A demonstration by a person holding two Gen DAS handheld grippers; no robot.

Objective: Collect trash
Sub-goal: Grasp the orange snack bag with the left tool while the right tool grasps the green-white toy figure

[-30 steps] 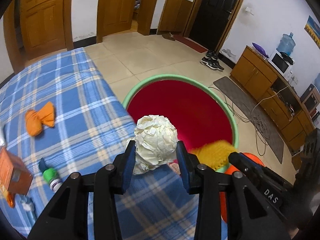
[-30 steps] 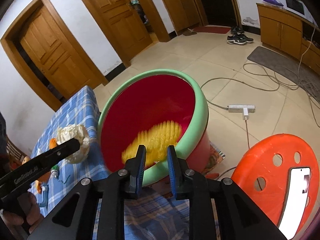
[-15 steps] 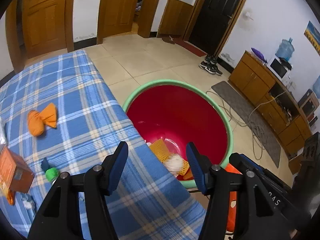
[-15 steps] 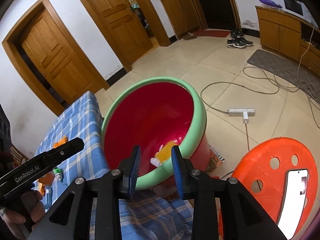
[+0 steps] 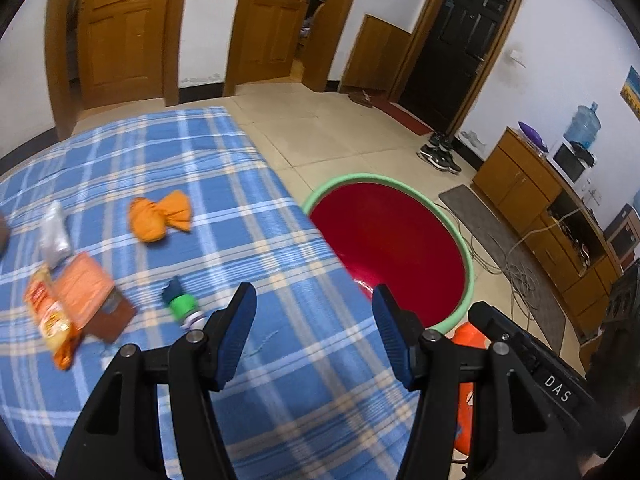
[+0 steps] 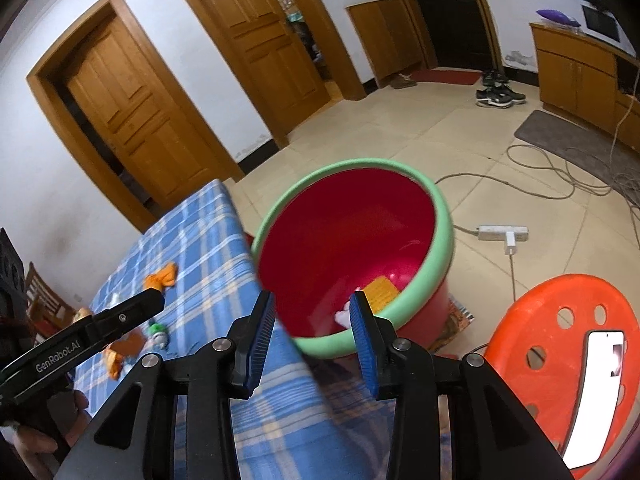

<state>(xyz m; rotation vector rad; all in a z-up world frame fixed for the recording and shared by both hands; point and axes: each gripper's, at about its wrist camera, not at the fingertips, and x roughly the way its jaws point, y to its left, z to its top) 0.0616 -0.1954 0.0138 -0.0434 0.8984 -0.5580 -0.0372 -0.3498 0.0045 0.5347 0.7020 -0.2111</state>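
- My left claw [image 5: 312,336] is spread with nothing between its pads, hanging over the blue plaid cloth of the worktop [image 5: 160,160].
- My right claw [image 6: 312,332] has just been opening; its jaws stand apart and empty, above the worktop edge beside the red basin [image 6: 442,240].
- The basin sits on the floor, tight against the worktop's edge. In the right wrist view a yellow scrap [image 6: 382,292] and a bit of white paper [image 6: 344,316] lie in its bottom.
- Trash left on the cloth: an orange wrapper [image 5: 158,216], a green-capped bottle [image 5: 182,306], an orange box [image 5: 92,296], a snack packet [image 5: 48,320] and a clear bag [image 5: 54,232].
- Risk: the bottle looks round, so I judge a skewed pinch could set it rolling across the cloth or off the edge.
- Risk: the box, packet and bag lie touching or just beside each other, so closing on one may drag its neighbour, and the cloth could bunch under my pads.
- Risk: both claws sit near each other by the basin; crossing paths could knock them together.
- Room: the middle of the cloth is open, and the basin mouth is wide. The orange stool [image 6: 560,320], with a phone [image 6: 596,392] on it, crowds my right side, so I should keep my swing away from it.
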